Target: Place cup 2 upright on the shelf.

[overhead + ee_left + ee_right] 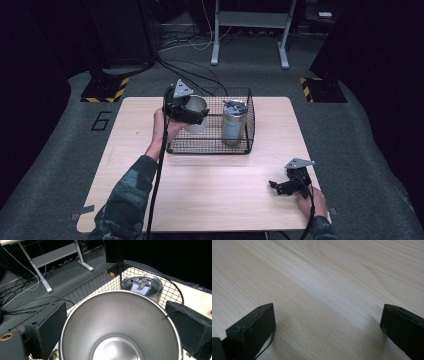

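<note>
The left gripper [192,112] pinches a steel cup [120,325] between its jaws, one pad on each side of the rim. It holds the cup at the left end of a wire basket [248,125], seemingly just above the basket floor. A lidded tumbler [234,122] stands upright in the basket, just beside the cup. The right gripper [280,187] rests well apart on the wooden table [210,190], jaws spread wide over bare wood.

A: My count: two steel tumblers, one open [199,107], one lidded [234,121].
B: I've one wire basket [210,148], one table [210,195], two grippers, left [192,117] and right [276,186].
</note>
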Demonstrator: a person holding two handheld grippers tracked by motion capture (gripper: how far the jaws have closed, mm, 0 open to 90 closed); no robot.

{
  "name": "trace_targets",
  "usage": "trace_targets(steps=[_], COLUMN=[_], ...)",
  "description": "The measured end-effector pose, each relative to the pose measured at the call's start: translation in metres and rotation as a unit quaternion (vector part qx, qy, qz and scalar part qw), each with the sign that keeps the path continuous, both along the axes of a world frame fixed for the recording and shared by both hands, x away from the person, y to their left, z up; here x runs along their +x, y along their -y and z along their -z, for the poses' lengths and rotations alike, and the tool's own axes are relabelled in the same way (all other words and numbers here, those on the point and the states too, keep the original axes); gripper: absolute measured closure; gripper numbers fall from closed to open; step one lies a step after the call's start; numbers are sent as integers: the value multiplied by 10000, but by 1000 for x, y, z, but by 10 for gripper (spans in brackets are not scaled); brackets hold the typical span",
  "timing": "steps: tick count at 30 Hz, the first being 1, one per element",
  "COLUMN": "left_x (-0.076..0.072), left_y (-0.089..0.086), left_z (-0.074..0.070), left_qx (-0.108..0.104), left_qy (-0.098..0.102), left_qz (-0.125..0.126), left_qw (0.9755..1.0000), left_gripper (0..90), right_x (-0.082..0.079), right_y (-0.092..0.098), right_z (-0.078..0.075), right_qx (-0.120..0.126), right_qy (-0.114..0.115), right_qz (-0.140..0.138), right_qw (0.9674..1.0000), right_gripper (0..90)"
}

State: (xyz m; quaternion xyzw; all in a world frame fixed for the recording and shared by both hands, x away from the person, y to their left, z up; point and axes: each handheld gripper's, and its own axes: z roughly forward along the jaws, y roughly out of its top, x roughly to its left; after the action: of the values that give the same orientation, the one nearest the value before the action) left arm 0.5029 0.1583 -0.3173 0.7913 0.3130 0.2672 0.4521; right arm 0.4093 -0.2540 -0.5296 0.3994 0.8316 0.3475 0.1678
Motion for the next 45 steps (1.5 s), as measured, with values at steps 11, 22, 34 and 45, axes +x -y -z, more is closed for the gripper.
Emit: trace_targets(steps=[11,22,34,45], left_x=[20,36,51,62], left_y=[3,4,3,8], left_z=[3,14,27,40], left_qx=[20,76,129,306], left_qy=[-94,-222,-455,-703], left_qz=[-160,-311,-433,-436], left_qw=[9998,9992,9979,9961], left_gripper=[65,66,65,65], right_x=[0,0,0,0], right_y=[0,0,0,0], right_z=[0,0,0,0], right_qx=[-2,8,4,5], right_qy=[1,-13,-7,-14], right_qz=[-2,28,11,22], right_qw=[10000,10000,10000,10000], right_gripper=[0,0,0,0])
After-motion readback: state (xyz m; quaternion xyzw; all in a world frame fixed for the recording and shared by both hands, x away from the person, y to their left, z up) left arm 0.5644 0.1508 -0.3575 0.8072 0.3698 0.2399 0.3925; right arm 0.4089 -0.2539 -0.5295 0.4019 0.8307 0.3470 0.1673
